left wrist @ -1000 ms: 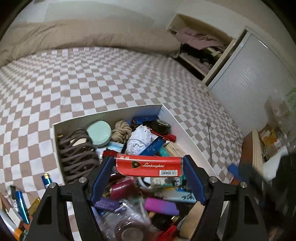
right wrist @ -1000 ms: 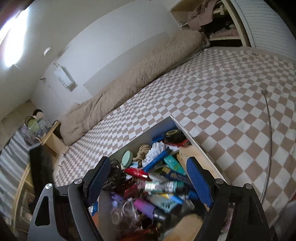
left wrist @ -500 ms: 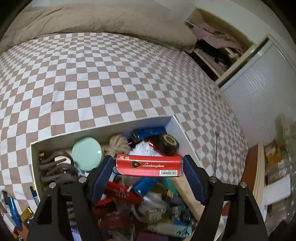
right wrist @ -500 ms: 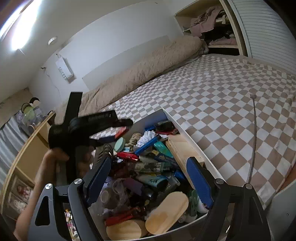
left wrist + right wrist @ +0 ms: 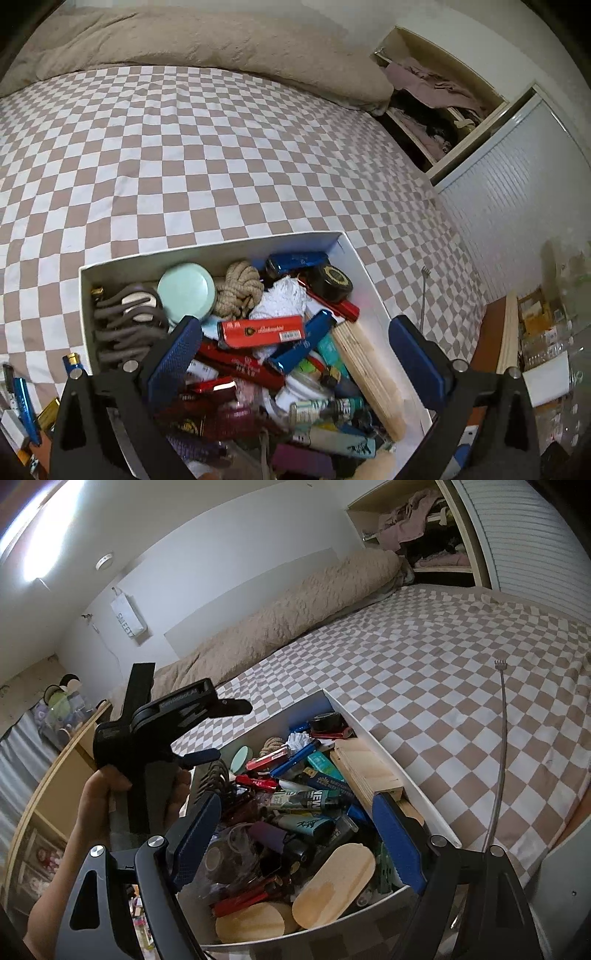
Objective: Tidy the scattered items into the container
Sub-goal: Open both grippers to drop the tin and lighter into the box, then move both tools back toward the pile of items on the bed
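A white box (image 5: pixel 207 246) full of small items sits on the checkered bed. The red Lamborghini box (image 5: pixel 262 330) lies loose on top of the pile, beside a blue tube (image 5: pixel 303 343). My left gripper (image 5: pixel 295 354) hovers over it; its jaws are opening wide and nothing touches the pads. The right wrist view shows the white box (image 5: pixel 373 738), the red box (image 5: pixel 267 758) on the heap, and a hand holding the left gripper (image 5: pixel 221 731) above the box's left side. My right gripper (image 5: pixel 299 838) stands open over the near end of the box, empty.
A metal back scratcher (image 5: pixel 498 760) lies on the bed right of the box. Batteries and pens (image 5: pixel 22 402) are scattered left of the box. A beige blanket (image 5: pixel 207 40) runs along the far edge. An open wardrobe (image 5: pixel 436 110) stands at the back right.
The left gripper opened and let go of the red Lamborghini box, which now rests on the pile in the white box. The left gripper has come into the right wrist view.
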### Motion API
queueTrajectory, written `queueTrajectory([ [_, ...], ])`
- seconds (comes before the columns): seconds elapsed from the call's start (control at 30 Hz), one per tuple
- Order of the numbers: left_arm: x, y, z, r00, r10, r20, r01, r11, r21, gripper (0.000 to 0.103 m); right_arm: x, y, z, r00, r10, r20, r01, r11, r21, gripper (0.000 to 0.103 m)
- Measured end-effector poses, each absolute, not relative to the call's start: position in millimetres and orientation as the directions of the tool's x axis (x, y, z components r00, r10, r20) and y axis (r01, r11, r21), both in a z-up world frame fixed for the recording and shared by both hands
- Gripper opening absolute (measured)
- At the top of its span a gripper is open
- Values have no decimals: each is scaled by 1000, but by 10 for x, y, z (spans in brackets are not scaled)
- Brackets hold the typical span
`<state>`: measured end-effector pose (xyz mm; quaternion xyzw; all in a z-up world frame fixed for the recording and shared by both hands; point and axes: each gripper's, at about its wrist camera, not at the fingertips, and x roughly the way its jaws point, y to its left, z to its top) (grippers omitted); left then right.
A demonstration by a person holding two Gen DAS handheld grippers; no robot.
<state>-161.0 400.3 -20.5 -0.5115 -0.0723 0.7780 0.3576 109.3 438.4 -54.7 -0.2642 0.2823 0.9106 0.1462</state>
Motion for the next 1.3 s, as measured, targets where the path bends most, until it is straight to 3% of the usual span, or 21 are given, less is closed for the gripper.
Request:
queueTrajectory([
  [1.0,-843,2529,274,-431,551,-715,-513,-801,-308,102,1048,3717,-230,-786,200,-585,-447,-838,313,85],
  [1.13,-819,2286,294,-455,533,-713,-504,-815,-287,102,1000,3601,-209,-779,224,-586,-457,-842,287,102],
  [1.3,-773,1961,269,-490,506,-710,-480,-836,-265,102,923,3443,-179,-775,241,-584,-460,-849,260,103],
])
